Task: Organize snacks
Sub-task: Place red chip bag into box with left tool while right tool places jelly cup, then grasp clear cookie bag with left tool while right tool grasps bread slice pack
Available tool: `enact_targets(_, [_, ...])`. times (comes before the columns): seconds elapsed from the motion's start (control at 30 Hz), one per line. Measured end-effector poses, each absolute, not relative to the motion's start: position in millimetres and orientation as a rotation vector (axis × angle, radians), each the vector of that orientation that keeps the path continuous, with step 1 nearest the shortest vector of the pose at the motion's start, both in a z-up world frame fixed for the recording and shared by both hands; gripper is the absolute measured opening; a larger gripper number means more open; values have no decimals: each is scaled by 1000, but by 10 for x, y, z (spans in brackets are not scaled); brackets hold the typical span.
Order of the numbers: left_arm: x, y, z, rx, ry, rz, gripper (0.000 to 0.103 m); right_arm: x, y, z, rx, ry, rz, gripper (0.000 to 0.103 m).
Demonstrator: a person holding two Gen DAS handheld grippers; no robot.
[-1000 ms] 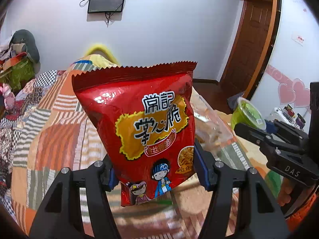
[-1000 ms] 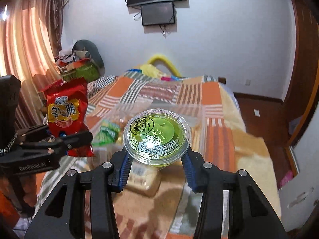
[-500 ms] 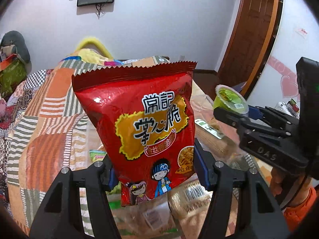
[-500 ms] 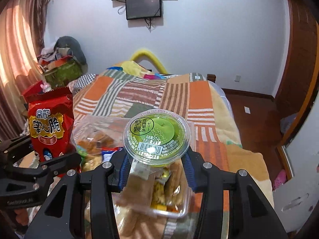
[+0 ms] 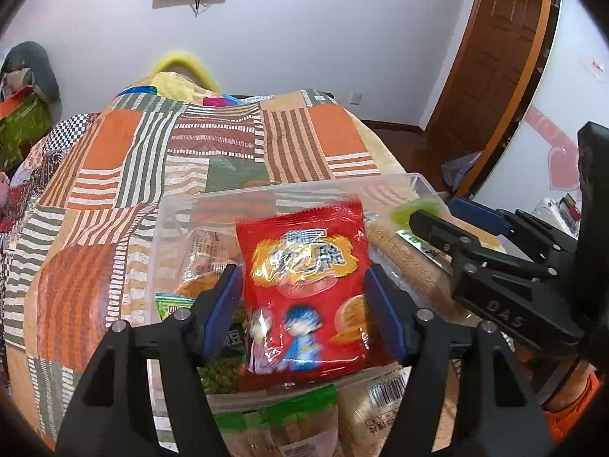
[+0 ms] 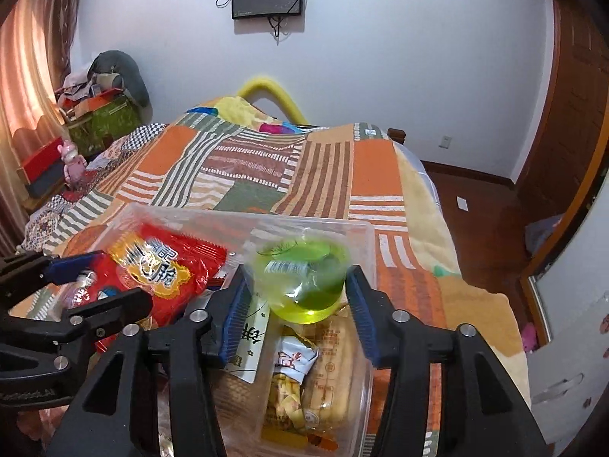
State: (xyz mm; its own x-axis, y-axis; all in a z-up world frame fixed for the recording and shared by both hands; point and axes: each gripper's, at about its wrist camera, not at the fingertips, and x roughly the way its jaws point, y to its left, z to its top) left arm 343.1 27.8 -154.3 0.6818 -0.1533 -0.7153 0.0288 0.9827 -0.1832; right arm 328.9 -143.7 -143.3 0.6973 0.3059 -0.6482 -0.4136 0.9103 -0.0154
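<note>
A clear plastic bin point(image 5: 289, 190) point(image 6: 365, 236) sits on the quilted bed and holds several snack packets. My left gripper point(image 5: 304, 312) is open; the red snack bag point(image 5: 308, 289) is blurred between its spread fingers, falling into the bin. It also shows in the right wrist view point(image 6: 160, 270). My right gripper point(image 6: 300, 304) is open; the green jelly cup point(image 6: 304, 282) is blurred and tilted between its fingers, over the bin's packets. The right gripper shows at the right of the left wrist view point(image 5: 495, 266).
A patchwork quilt point(image 5: 190, 152) covers the bed beyond the bin. More packets point(image 5: 304, 419) lie at the bin's near side. A wooden door point(image 5: 495, 57) and floor are at the right; cluttered boxes point(image 6: 95, 122) stand at the left wall.
Both grippers moved down over the bin and opened. The red bag and the green jelly cup have left their grips and are dropping into the bin.
</note>
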Motion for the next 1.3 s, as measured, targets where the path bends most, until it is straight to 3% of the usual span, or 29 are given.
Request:
enact_targets(0.13, [3316,286,-1419,-141,773,-91,67,3204,-1517,-1322,-151,672,421,58])
enact_targets(0.3, [3075,258,-1198,-105,711,-83,69,3035,-1585,-1188,-139,634,456,60])
enact_targets(0.63, [2501,268,-946,-61,637,-64,89,2569,-1619,-1059,-121,612,541,66])
enact_targets(1.3, [2493,265,-2072,-105,870,-46,91,2403,-1553,-1759,-110,817,530,72])
